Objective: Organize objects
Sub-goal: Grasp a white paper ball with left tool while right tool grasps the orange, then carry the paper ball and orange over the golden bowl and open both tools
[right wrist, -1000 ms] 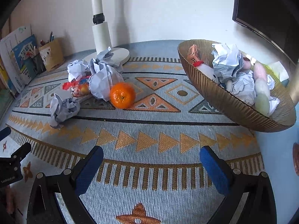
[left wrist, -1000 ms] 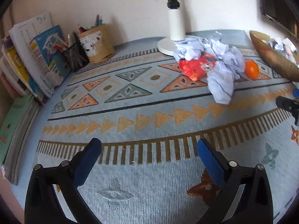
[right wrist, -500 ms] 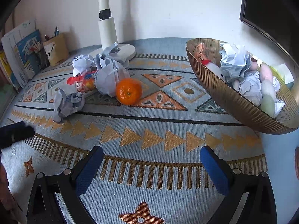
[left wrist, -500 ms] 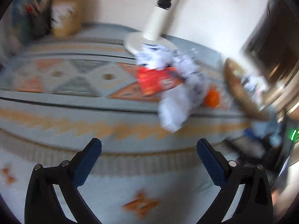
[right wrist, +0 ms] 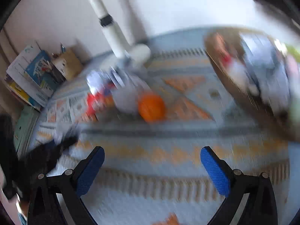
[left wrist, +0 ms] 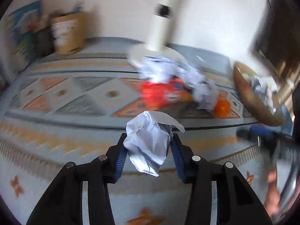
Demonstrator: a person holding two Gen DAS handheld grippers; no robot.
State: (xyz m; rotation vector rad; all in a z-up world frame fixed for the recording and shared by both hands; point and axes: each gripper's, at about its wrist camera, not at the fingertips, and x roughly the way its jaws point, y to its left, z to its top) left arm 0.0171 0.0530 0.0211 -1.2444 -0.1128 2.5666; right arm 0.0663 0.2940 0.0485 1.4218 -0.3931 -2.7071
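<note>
A crumpled paper ball (left wrist: 148,142) is pinched between the blue pads of the left gripper (left wrist: 148,150), whose jaws have just been closing onto it. The grip falls on the ball's lower sides, with most of the loose paper bulging above and below the pads. Paper this soft can be squashed rather than gripped, so the ball could be lost on the way to the bowl (left wrist: 253,101), which stands ahead and to the right of these jaws. A loose flap at the top could also be caught on the bowl's rim.

The jaws of the right gripper (right wrist: 151,166) are spread wide, with only the patterned cloth (right wrist: 150,187) between them. Ahead of them an orange (right wrist: 151,106) is seen beside the remaining heap of paper (right wrist: 120,86). With both tools close together, a knock between them cannot be ruled out.

Both views are heavily blurred. The red packet (left wrist: 163,93) in the heap cannot be read, and the bowl's contents are smeared. How much of each pad is pressed on paper is hidden by the ball itself.
</note>
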